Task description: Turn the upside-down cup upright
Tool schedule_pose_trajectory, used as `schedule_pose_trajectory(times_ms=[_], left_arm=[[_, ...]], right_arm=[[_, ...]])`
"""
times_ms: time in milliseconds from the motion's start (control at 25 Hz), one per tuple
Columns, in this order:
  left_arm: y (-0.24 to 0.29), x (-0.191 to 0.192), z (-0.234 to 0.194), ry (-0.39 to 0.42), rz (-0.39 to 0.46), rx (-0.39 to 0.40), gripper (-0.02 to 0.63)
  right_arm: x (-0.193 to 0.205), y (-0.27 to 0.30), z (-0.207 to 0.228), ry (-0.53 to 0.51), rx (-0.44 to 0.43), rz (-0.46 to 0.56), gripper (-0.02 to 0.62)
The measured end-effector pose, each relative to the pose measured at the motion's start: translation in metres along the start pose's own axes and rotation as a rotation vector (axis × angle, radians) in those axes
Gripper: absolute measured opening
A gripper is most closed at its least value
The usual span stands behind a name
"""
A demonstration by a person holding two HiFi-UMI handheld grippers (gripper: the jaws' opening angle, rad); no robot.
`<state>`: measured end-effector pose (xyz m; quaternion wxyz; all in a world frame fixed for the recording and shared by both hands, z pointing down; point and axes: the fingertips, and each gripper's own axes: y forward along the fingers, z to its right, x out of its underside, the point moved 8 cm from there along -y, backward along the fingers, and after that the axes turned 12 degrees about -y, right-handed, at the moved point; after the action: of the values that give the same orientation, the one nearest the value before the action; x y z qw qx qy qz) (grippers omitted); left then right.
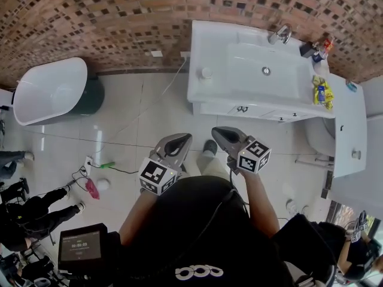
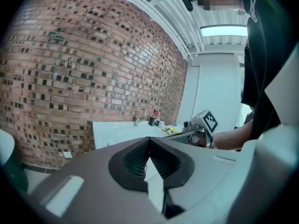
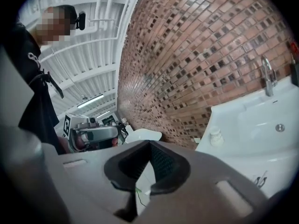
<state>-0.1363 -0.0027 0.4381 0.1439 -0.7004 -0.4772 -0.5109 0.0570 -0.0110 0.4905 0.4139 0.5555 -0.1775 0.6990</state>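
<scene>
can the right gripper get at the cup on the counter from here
Likely yes: the cup stands alone at the counter edge, nothing between it and the right gripper, though its shut jaws must open first.

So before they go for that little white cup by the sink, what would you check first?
1. Cup found: ok. The white cup stands on the counter, left of the basin.
2. Cup upside down: cannot tell. It is too small in every view.
3. Right gripper free: ok. Its jaws are together with nothing between them.
4. Left gripper free: ok. It is also shut on nothing.
5. Jaws apart for a grasp: not ok. Both are shut.
6. Close enough to the cup: not ok. Both grippers are held near the person's body, with floor between them and the counter.
</scene>
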Motion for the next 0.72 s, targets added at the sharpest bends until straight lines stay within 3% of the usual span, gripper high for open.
schedule_pose_trajectory(times_ms=[400, 720], left_arm=[[-0.093, 0.064, 0.015, -0.07, -0.015, 0.097, 0.015], [-0.131, 0.079, 0.042, -0.05, 0.016, 0.087, 0.015]], right_arm=[[0.018, -0.005, -0.137, -0.103, 0.078, -0.031, -0.008], [0.027, -0.017, -0.187, -0.195, 0.066, -0.06, -0.008]])
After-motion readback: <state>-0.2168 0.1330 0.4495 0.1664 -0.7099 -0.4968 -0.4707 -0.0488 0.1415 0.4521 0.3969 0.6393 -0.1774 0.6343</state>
